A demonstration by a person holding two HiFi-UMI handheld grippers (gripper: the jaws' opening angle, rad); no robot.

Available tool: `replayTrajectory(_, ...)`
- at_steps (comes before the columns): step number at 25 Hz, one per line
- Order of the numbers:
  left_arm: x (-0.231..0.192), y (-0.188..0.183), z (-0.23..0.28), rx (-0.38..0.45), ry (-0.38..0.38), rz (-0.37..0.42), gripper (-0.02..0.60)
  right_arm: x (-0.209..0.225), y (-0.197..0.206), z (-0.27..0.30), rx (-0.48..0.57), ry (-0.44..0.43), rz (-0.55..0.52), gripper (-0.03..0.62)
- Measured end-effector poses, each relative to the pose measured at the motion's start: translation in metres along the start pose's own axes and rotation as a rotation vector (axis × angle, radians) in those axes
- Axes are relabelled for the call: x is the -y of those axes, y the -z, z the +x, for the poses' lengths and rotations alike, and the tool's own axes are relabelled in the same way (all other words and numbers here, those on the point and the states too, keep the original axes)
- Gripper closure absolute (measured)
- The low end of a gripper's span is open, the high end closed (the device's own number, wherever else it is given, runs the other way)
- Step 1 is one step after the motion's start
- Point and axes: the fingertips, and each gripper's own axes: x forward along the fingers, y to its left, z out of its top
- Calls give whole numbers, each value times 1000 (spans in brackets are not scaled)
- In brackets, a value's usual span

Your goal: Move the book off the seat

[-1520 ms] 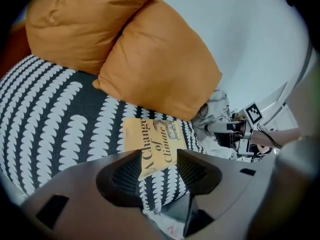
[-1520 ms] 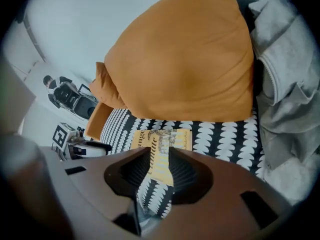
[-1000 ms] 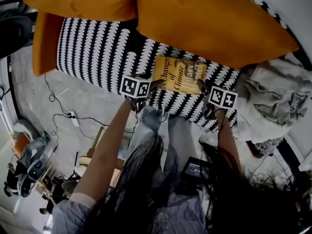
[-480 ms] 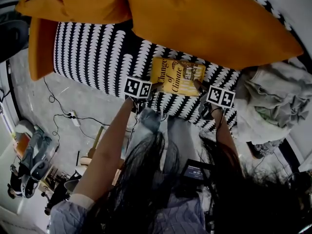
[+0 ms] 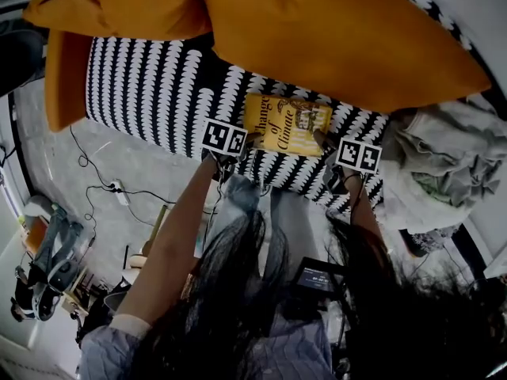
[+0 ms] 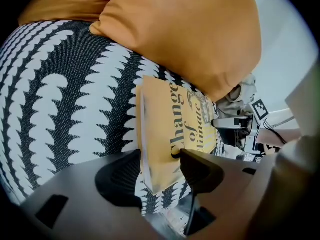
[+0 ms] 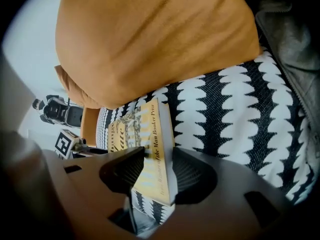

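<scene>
A yellow paperback book (image 5: 287, 123) lies flat near the front edge of the black-and-white patterned seat (image 5: 150, 85). My left gripper (image 5: 252, 139) is at the book's left end. Its jaws have just been closing, and the book's corner (image 6: 165, 134) is between them with both pads against it. My right gripper (image 5: 323, 139) is at the right end, where the book's edge (image 7: 150, 129) fills the gap between its pads. In the gripper views the left gripper (image 6: 160, 171) and right gripper (image 7: 157, 171) each straddle the book's thickness.
Large orange cushions (image 5: 341, 38) lean over the back of the seat just behind the book, and another (image 5: 67, 77) hangs at the left end. A heap of grey clothes (image 5: 444, 165) lies to the right. Floor with cables (image 5: 103, 184) shows at the left.
The left gripper has edged in onto the book's left end. The book and the right gripper stay where they were.
</scene>
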Motion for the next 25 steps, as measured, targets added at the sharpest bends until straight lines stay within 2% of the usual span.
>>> replayTrajectory(7,3,4,-11,6,-14,9,330,-9,2,-7,-1,45,-34,418)
replayTrajectory(8,4,4,-13,12,-15,10,374,-11,3,-9,0,50,-42,423)
replayTrajectory(9,4,4,-16,17,-15,9,378,-12,3,-11,-1,56,-51,434)
replayTrajectory(16,6,16,-45,40,-21,13,379,-41,11,-24,-2,73,-117,437)
replayTrajectory(25,23,15,-102,162,-43,49,379,-93,4,-58,80,64,-190,439)
